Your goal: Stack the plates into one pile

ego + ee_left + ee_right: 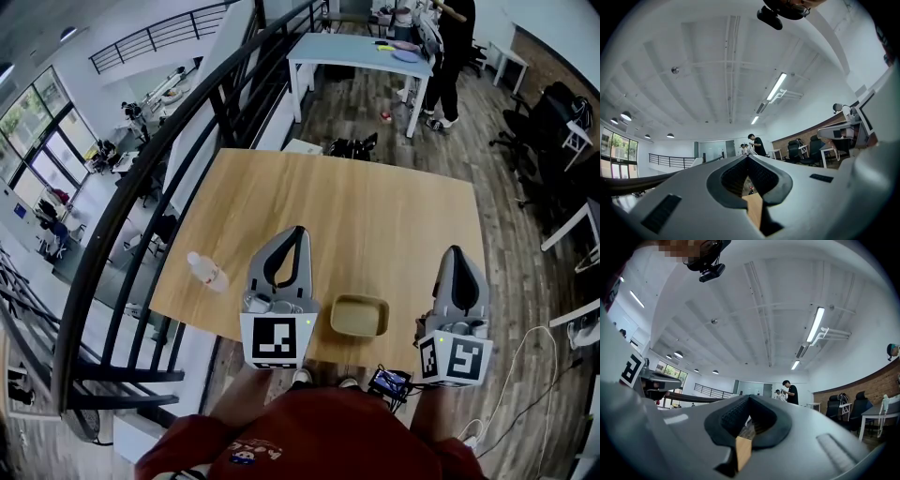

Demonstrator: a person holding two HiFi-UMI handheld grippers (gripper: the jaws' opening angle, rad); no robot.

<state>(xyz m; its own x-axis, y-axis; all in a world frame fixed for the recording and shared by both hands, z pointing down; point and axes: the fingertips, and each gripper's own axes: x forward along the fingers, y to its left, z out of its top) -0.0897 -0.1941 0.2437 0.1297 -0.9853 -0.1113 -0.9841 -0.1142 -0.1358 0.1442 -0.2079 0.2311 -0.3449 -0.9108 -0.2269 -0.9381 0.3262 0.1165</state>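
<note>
Pale wooden table (375, 216) is filling the middle of the head view, with a railing running along its left side. Near the front edge an olive, squarish plate (359, 316) is sitting flat, between the two grippers (whether it is one plate or several nested, I cannot tell). A plastic bottle (206, 271) is lying well apart to its left. The left gripper (298, 231) and the right gripper (455, 251) are hovering over the near edge, pointing slightly upward, each with its fingers pressed together on nothing. No second plate is showing on this table, so I am judging the pile as already made or the work as not under way. Any further move is calling for jaws opened first, then lowered to the plate's rim.
</note>
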